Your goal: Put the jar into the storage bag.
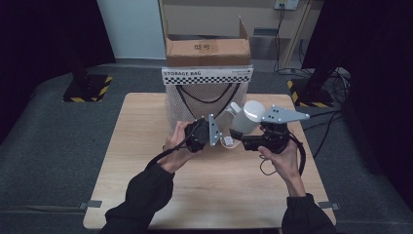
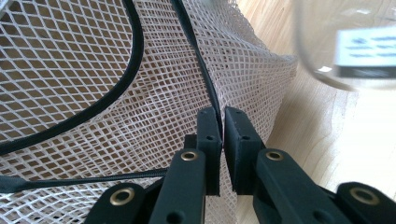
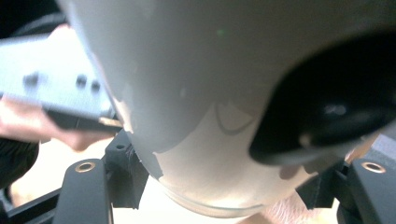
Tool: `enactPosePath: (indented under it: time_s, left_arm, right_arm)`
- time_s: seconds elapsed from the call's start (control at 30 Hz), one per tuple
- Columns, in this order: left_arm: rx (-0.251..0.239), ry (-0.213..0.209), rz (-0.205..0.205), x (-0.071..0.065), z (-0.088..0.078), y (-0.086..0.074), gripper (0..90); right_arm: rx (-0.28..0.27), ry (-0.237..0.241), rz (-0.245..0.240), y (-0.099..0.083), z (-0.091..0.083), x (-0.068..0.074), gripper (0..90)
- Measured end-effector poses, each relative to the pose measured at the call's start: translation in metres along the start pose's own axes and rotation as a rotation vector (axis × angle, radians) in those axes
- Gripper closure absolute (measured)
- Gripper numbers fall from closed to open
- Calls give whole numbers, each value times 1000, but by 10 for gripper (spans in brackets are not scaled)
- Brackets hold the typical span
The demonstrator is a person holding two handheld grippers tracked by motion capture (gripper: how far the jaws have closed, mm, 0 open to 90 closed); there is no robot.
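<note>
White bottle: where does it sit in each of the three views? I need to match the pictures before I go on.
High view: the white bottle is right of centre, held in the right gripper, beside the mesh bag.
Left gripper view: a blurred curve at the top right edge.
Right gripper view: it spans the middle, between the jaws.
Shared landmark: the wooden table, also at the right of the left gripper view.

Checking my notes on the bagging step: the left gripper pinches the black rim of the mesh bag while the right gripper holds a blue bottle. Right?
Not quite: the bottle is white, not blue, as the high view shows. The rest stands: the left gripper pinches the black rim of the mesh bag, and the right gripper holds the bottle.
</note>
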State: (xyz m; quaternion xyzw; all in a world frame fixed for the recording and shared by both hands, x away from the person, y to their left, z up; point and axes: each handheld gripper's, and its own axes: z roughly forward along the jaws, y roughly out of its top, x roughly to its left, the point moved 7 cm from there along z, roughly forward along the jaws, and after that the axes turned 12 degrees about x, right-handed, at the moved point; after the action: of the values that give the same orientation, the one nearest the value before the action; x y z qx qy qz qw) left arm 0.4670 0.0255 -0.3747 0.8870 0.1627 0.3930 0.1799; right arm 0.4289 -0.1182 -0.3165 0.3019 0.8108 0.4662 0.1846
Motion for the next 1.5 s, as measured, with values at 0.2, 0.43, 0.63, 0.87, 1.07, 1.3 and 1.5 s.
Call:
enactPosePath:
  time_s: [0.2,0.43,0.63,0.87,1.07,1.3,1.5]
  left_arm:
    - [4,1,7,1,0,-1,847]
    - [1,4,9,1,-1,1,847]
    - [14,7,24,1,-1,0,847]
    - [13,5,25,1,-1,0,847]
    - [9,6,20,2,-2,-2,846]
    - [15,1,22,1,-2,-3,845]
    - [-2,-3,8,1,-2,-1,847]
  right_arm:
    - [-41,-22,-5,27,0,-7,314]
    - [-42,-35,-11,41,6,-8,314]
    - [-63,-43,-21,60,18,-9,314]
    - [-73,-46,-56,75,43,-10,314]
    - [-42,-16,-130,71,70,-9,313]
    - [21,-19,-166,60,86,-13,313]
    - [68,-14,-155,51,93,-19,312]
